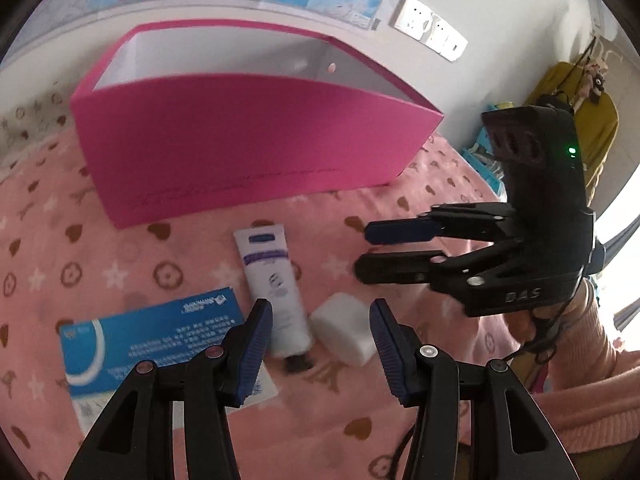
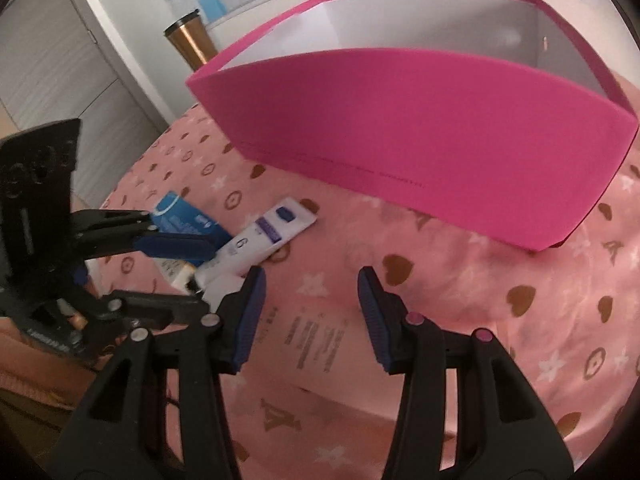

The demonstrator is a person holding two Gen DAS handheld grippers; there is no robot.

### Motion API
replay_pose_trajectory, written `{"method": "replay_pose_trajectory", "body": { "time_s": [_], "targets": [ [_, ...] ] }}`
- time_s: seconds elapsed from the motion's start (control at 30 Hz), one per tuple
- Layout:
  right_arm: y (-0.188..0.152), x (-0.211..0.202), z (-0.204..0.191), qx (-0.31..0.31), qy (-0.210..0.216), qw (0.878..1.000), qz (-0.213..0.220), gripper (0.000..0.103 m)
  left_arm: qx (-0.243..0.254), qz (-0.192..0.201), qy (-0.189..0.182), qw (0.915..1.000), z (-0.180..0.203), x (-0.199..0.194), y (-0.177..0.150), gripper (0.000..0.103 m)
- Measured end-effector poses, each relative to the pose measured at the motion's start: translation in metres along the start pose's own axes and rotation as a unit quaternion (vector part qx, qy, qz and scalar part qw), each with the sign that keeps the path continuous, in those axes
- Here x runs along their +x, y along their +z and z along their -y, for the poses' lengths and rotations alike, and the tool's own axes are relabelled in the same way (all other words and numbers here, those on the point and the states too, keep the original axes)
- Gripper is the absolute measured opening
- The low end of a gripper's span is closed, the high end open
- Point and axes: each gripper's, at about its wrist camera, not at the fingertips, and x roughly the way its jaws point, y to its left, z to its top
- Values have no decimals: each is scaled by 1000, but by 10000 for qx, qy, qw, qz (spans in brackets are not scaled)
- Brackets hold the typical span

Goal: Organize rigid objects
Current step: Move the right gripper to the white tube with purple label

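A tall magenta box with a white inside stands open-topped on the pink blanket. In front of it lie a white tube with a dark cap, a white block and a blue carton. My left gripper hangs open above the tube and block, its pads pressing on neither. My right gripper hovers open to their right. In the right wrist view the right gripper is above a flat pale pink carton with printed text. The left gripper, magenta box and tube show there too.
A copper tumbler stands behind the box's left corner. The wall carries maps and sockets. A yellow bag hangs at far right. A pink sleeve holds the right gripper. Grey cabinet doors stand left.
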Motion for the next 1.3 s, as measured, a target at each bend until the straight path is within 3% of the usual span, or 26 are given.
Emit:
{"method": "replay_pose_trajectory", "body": {
  "time_s": [0.3,0.6,0.7,0.77,0.87,1.0,1.07,1.3],
  "targets": [
    [-8,-7,-4,-95,113,9998,-136,50,-2,1,322,9995,-8,-8,-12,52],
    [-4,-11,5,196,94,9997,85,50,280,-279,546,9977,3,19,4,51],
    [-5,-16,10,278,54,9995,130,50,302,-362,581,9972,1,29,10,44],
    [-7,-18,13,337,21,9993,148,50,389,-354,655,9965,1,35,14,29],
    [-9,-20,19,430,-19,9989,166,50,575,-274,705,9955,8,38,22,26],
    [-10,-23,27,576,-34,9980,239,50,919,-130,412,9948,24,43,36,25],
    [-11,-23,30,627,-47,9977,253,50,1002,-12,437,9940,29,40,36,26],
    [-8,-18,36,719,-144,9967,350,50,227,160,552,9981,4,9,17,34]
  ]
}}
